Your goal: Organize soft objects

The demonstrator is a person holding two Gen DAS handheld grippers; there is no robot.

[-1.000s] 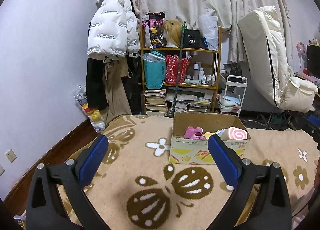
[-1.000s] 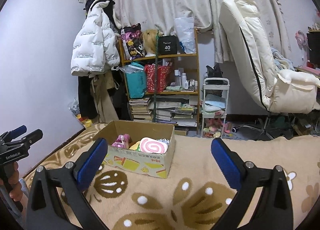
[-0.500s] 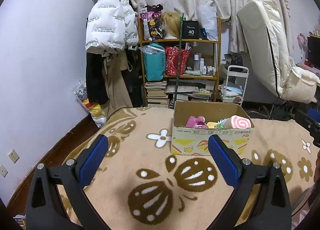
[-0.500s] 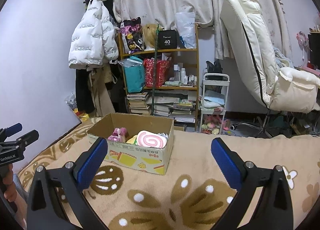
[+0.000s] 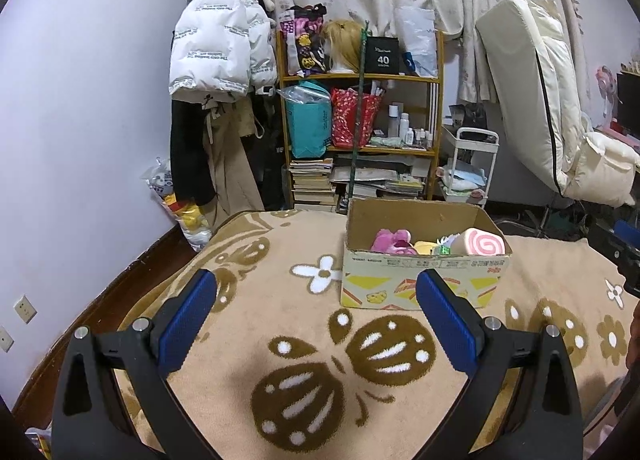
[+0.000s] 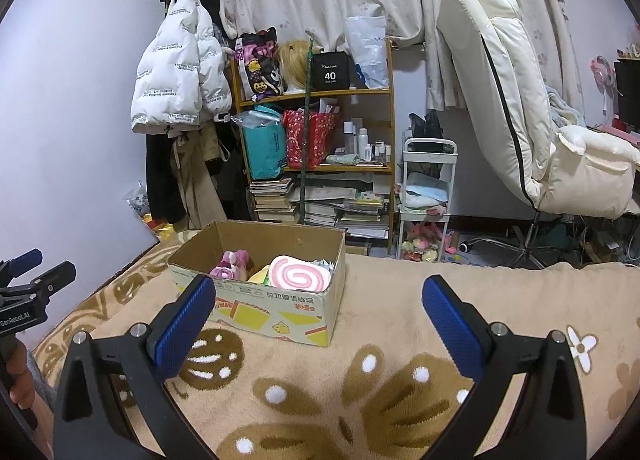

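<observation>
left gripper (image 5: 316, 316): jaws spread wide, nothing between the blue pads, just hanging over the blanket
right gripper (image 6: 318, 322): same deal, wide open and holding nothing, off to the right of the box
blanket (image 5: 248, 300): tan fleece with big brown flower/leaf shapes and small white flowers, covers the whole surface both grippers hover above
cardboard box (image 5: 420, 284): sits on the blanket just past the left gripper's right finger, open top, yellow and red print on the front
swirl plush (image 6: 298, 274): pink-and-white roll cake thing, inside the box at its right end, leaning on the front wall
pink plush (image 5: 392, 240): also in the box, left side
yellow plush (image 5: 426, 247): wedged between the pink one and the swirl, mostly hidden
shelf (image 6: 316, 164): wooden, against the back wall behind the box, crammed with bags, bottles and book stacks
white puffer jacket (image 5: 220, 40): hanging left of the shelf
cream chair (image 6: 520, 112): far right, reclined
</observation>
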